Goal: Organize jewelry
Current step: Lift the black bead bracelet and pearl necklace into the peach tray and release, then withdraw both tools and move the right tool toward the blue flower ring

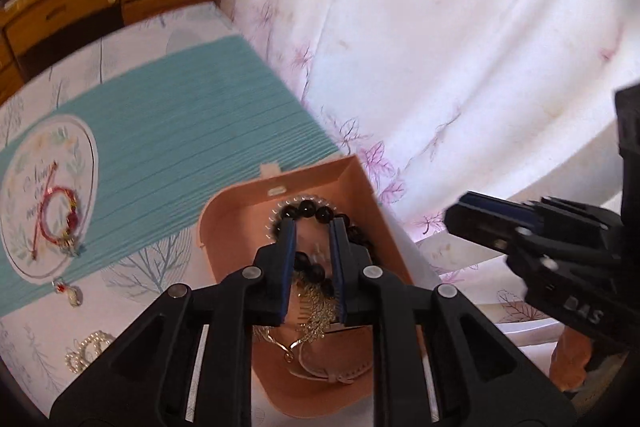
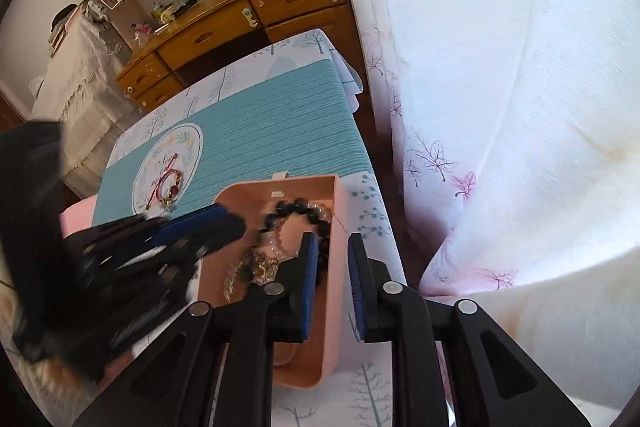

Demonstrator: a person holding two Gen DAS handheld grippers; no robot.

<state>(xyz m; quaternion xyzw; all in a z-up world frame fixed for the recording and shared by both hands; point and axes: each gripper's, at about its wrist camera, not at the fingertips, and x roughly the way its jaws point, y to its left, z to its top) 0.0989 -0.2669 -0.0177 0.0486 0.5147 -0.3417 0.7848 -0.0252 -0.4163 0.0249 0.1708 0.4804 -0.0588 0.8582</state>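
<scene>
A pink jewelry box (image 1: 352, 175) stands open on the table; it also shows in the right wrist view (image 2: 336, 267). Inside lie a black bead bracelet (image 1: 316, 211) (image 2: 296, 207), a clear bead bracelet (image 2: 276, 243) and a gold chain (image 1: 316, 311) (image 2: 252, 267). My left gripper (image 1: 314, 227) hovers over the box, open and empty. My right gripper (image 2: 332, 243) is open, its jaws on either side of the box's right wall. A red string bracelet (image 1: 58, 211) (image 2: 166, 187) lies on the round emblem of the teal mat. A small pendant (image 1: 68, 291) and a pearl bracelet (image 1: 86, 351) lie on the tablecloth at left.
A teal mat (image 1: 180, 147) covers the table's middle over a white tree-print cloth (image 2: 368, 387). A white floral curtain (image 1: 440, 47) hangs close on the right. A wooden desk with drawers (image 2: 224, 27) and shelves stands beyond the table's far end.
</scene>
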